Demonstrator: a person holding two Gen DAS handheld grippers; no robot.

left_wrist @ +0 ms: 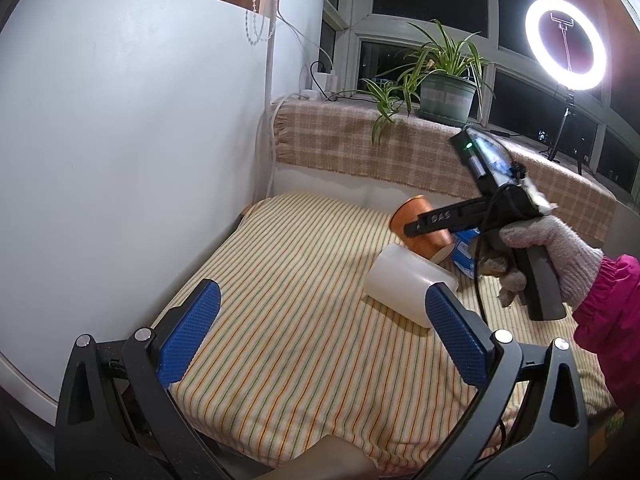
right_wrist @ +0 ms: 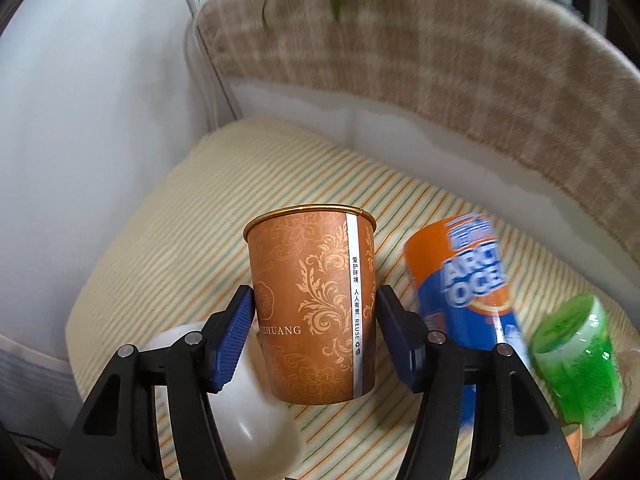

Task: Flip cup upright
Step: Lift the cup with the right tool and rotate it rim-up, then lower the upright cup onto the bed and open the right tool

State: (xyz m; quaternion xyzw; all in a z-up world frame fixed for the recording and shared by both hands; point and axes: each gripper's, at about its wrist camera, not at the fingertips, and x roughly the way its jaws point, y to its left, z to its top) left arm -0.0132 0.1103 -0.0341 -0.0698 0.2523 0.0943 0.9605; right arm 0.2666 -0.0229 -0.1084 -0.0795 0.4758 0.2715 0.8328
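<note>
With both blue pads (right_wrist: 234, 336) pressed against its sides, the orange paper cup (right_wrist: 314, 308) sits clamped in the right gripper (right_wrist: 316, 332). Jaws narrowed to the cup's width; left pad on the patterned wall near the printed lettering, right pad just past the white seam strip. In the right wrist view the cup's narrow, gold-edged end points away from the camera and its wider end lies nearer the gripper body. Seen from the left wrist, the same cup (left_wrist: 420, 228) hangs tilted above the striped cloth (left_wrist: 288, 320), narrow base up and to the left, pale wide end down and to the right. Whether any edge touches the cloth cannot be told.

Right gripper (left_wrist: 416, 229) is held by a gloved hand (left_wrist: 560, 256) with a pink sleeve.

Left gripper (left_wrist: 320, 336): jaws spread wide, nothing between them, blue pads (left_wrist: 192, 332) well apart over the cloth. A white cup (left_wrist: 408, 284) lies on its side just beyond its right pad; contact unclear.

Other items: the white cup (right_wrist: 256, 400) shows under the right gripper, below and left of the orange cup. A blue and orange can (right_wrist: 464, 284), blurred, is just right of the orange cup. A green bottle (right_wrist: 576, 364) lies farther right. Potted plant (left_wrist: 440, 84) on the checked sill cover; ring light (left_wrist: 566, 42) lit at upper right.
</note>
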